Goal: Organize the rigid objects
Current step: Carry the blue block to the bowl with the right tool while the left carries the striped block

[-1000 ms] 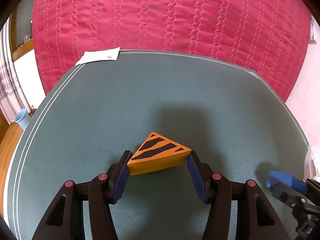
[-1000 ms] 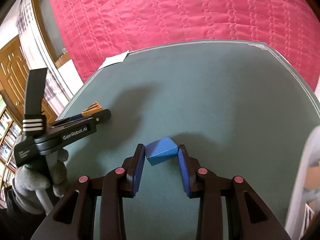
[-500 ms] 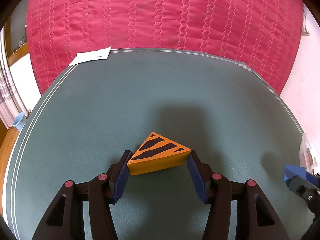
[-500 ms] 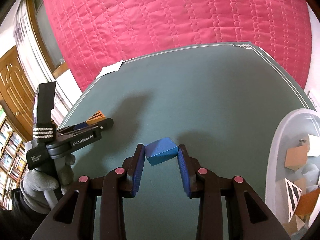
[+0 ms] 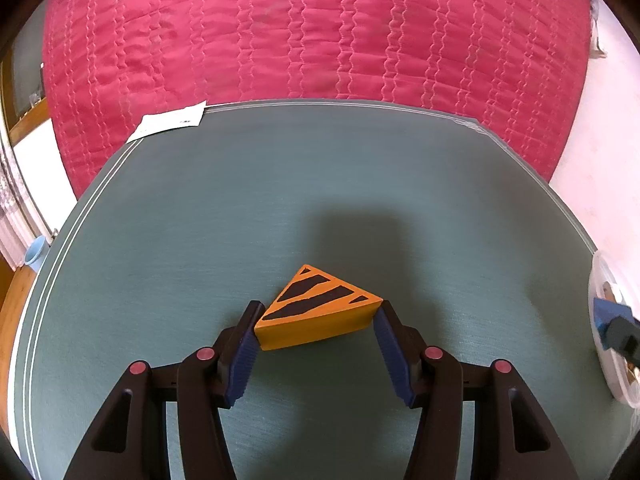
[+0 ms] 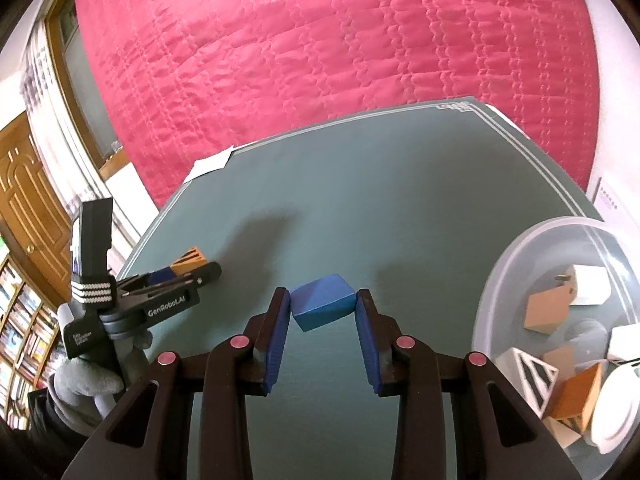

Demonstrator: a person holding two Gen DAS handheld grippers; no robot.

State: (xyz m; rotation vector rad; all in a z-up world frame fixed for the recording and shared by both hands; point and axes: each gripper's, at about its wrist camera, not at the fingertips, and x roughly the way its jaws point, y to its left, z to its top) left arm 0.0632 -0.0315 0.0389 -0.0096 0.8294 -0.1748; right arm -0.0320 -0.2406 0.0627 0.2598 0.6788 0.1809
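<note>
Both grippers have drifted toward the clear plastic bin [image 6: 520,276] since a second ago, so it now fills the right edge of the right wrist view, where before only a sliver showed. At far left in that view a grey-gloved hand [image 6: 86,378] grips the handle of the left gripper [image 5: 318,322], which reaches out over the table's left border, tilted down. Its blue pads are partly closed and clamp the two ends of an orange wedge block with black stripes [image 5: 316,308], held above the green table mat [image 5: 240,208]. Next comes the right gripper [image 6: 322,310], also angled down, its pads nearly together and pressed on both sides of a small blue block [image 6: 322,304] carried over the mat, just left of the bin. Inside the bin lie tan, white and striped blocks in a loose heap. A white paper slip [image 5: 168,123] sits at the mat's far left corner. Behind the table a quilted crimson bedspread [image 5: 320,32] spans the background; a wooden door [image 6: 28,204] and bookshelves [image 6: 18,320] stand at the left.
</note>
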